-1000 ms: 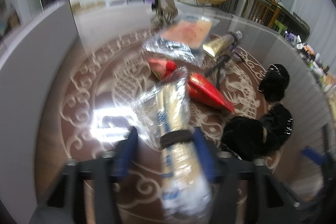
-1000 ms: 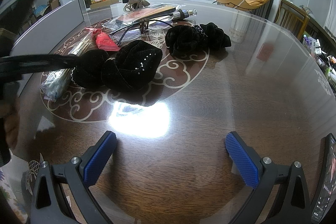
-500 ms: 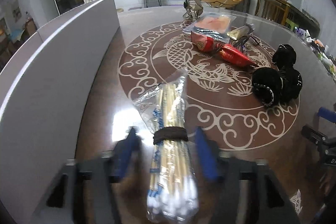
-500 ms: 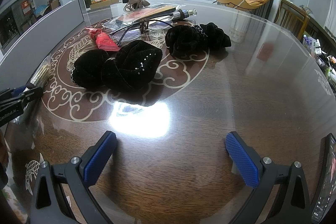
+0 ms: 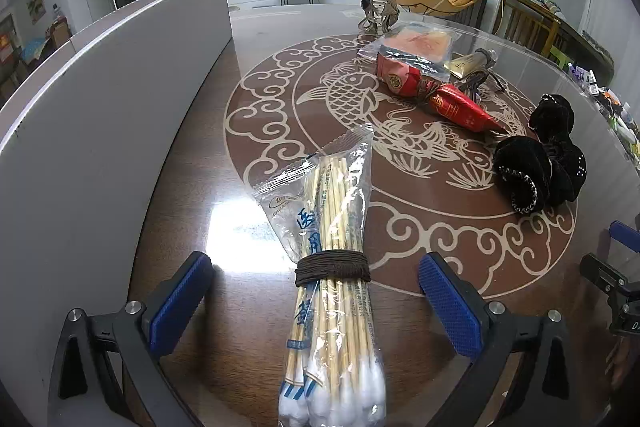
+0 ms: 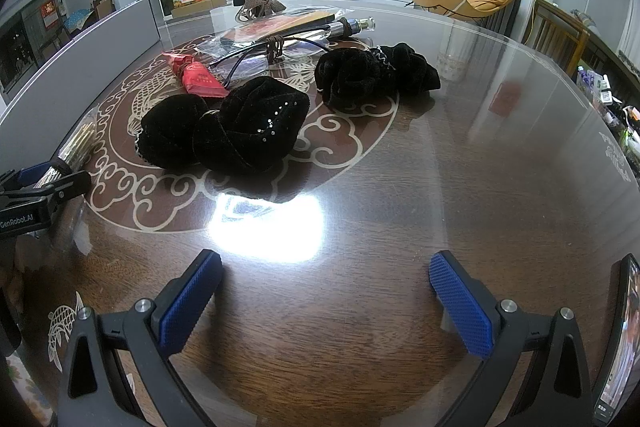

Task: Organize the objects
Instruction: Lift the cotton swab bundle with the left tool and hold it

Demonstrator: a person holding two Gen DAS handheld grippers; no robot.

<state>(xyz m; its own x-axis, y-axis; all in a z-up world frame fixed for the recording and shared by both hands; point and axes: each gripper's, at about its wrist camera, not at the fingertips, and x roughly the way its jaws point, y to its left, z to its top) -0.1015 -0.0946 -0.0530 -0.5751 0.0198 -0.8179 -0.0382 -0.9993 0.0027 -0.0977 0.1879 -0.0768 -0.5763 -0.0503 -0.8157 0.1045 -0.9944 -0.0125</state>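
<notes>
A clear bag of cotton swabs [image 5: 334,267], tied with a brown band, lies on the table between the fingers of my left gripper [image 5: 316,291]. The jaws stand wide open, clear of the bag on both sides. My right gripper [image 6: 324,303] is open and empty over bare wood. Ahead of it lie black velvet scrunchies [image 6: 228,131] and a second black pair [image 6: 372,75]. The nearer scrunchies also show in the left wrist view [image 5: 536,171]. A red packet [image 5: 436,93] lies near the table's middle.
A grey board [image 5: 100,115] stands upright along the table's left side. At the far side lie a plastic-wrapped orange packet [image 5: 416,43], a gold tube [image 5: 472,61], a black cord [image 6: 256,51] and a bow clip [image 6: 256,1]. A phone [image 6: 618,343] stands at my right.
My left gripper carried the swab bag back toward the near left of the table, set it down and opened its jaws. The right gripper has not moved.
</notes>
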